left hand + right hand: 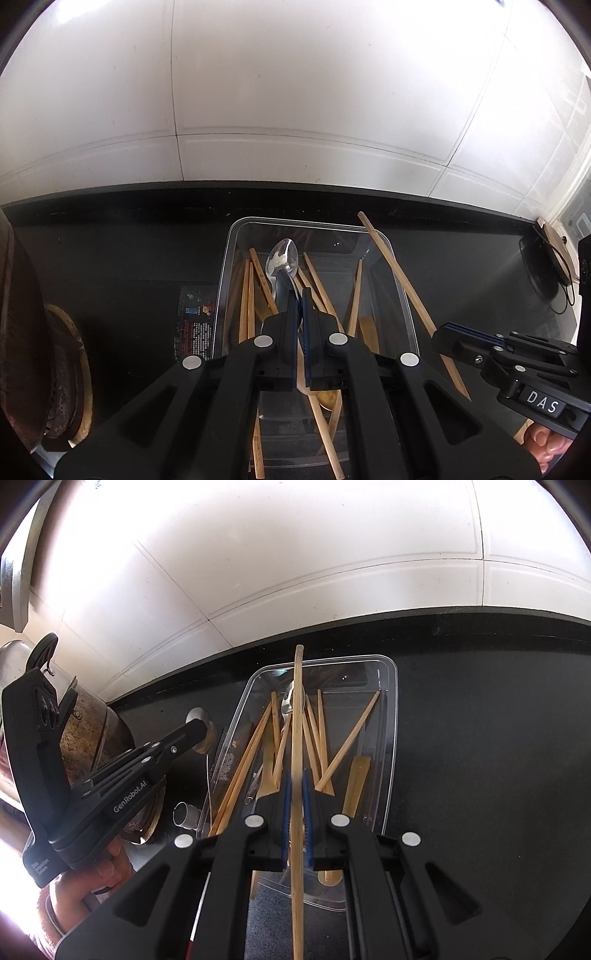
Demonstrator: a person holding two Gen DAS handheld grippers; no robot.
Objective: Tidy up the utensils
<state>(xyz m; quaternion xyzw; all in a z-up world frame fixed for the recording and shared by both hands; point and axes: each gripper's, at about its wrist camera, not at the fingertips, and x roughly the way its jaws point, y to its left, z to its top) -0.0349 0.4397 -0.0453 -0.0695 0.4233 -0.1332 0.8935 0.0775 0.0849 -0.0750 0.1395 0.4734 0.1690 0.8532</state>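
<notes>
I have a metal spoon (282, 264) pinched by its handle in my left gripper (300, 295); its bowl points straight ahead, away from the fingers, toward the far end of the clear plastic tray (236, 236), and it hangs above the loose chopsticks (246, 295) lying in that tray. My right gripper (295, 786) is clamped on a single chopstick (297, 709); the stick's long axis runs along the line of the fingers, its far tip reaching over the tray's back rim, its near end passing back under the jaws. In the left wrist view that same stick slants across the tray's right wall, just beside it; so the right hand is off to the right of the tray, the left directly over it. Both grippers tilt downward toward the black counter (480, 738). I judge that the next move turns on keeping each piece parallel to the tray's length when lowering it.
</notes>
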